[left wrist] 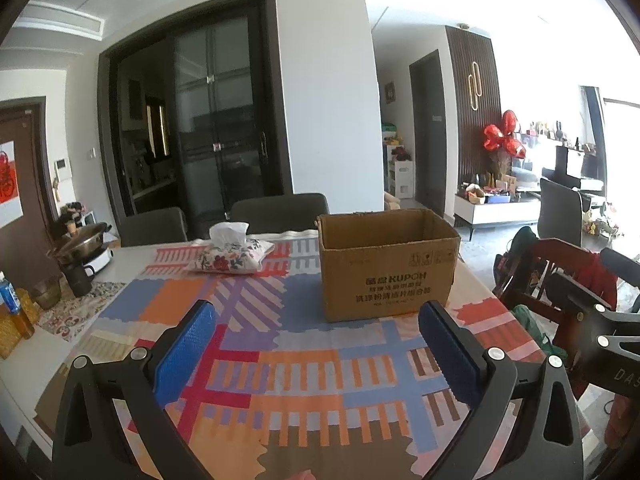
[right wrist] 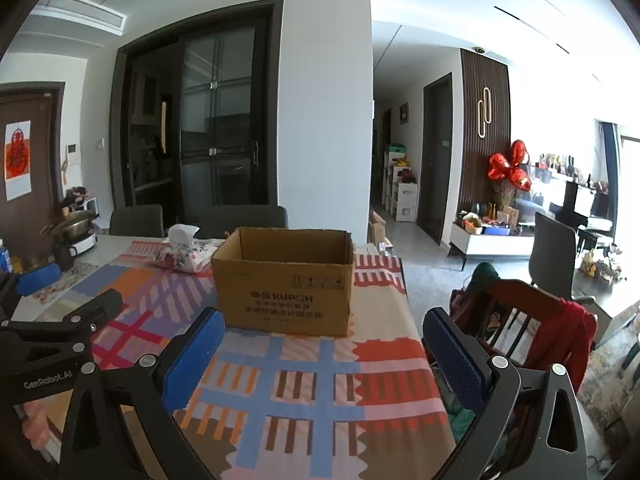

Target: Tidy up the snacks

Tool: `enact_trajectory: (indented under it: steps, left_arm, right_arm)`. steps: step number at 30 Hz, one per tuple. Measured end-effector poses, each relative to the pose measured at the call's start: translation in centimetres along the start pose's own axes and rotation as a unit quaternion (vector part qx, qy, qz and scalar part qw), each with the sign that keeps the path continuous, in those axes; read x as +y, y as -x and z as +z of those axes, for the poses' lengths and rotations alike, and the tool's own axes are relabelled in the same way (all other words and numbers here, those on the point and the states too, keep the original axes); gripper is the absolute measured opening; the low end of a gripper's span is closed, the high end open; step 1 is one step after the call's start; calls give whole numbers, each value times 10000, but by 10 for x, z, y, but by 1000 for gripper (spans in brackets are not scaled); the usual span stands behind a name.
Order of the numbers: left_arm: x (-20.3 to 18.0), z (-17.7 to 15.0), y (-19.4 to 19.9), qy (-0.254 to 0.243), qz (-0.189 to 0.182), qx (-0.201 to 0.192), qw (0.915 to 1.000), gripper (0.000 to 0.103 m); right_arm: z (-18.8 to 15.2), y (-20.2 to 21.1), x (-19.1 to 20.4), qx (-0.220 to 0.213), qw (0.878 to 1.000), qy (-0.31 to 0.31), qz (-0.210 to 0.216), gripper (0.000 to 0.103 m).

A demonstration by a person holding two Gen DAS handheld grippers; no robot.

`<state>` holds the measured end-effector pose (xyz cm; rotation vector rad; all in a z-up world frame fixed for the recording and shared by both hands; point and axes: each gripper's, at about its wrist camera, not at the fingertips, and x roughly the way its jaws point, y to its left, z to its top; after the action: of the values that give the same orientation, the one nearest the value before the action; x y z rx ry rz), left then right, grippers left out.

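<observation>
An open brown cardboard box [left wrist: 384,268] printed KUPON stands on the patterned tablecloth [left wrist: 280,360], ahead and slightly right of my left gripper [left wrist: 316,344]. That gripper is open, with only cloth showing between its blue pads. In the right wrist view the same box [right wrist: 284,284] sits straight ahead, just beyond my right gripper [right wrist: 324,356], which is also wide open and holds nothing. The left gripper [right wrist: 74,290] shows at the left edge of that view. The inside of the box is hidden, and I see no snack packets in either view.
A floral tissue pouch [left wrist: 230,254] lies behind and left of the box. A pot [left wrist: 82,246], a dark mug and a blue bottle [left wrist: 9,294] stand at the table's left end. A wooden chair with red clothing [right wrist: 552,332] is beside the right table edge; grey chairs [left wrist: 280,212] stand behind.
</observation>
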<state>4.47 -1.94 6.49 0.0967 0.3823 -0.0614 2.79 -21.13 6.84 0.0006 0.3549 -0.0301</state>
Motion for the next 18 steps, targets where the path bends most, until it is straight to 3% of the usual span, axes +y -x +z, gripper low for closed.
enact_trajectory:
  steps: [18]
  left_arm:
    - [-7, -4, 4, -86, 6, -91, 9999, 103]
  right_arm:
    - [-10, 0, -8, 33, 9999, -160, -19, 101]
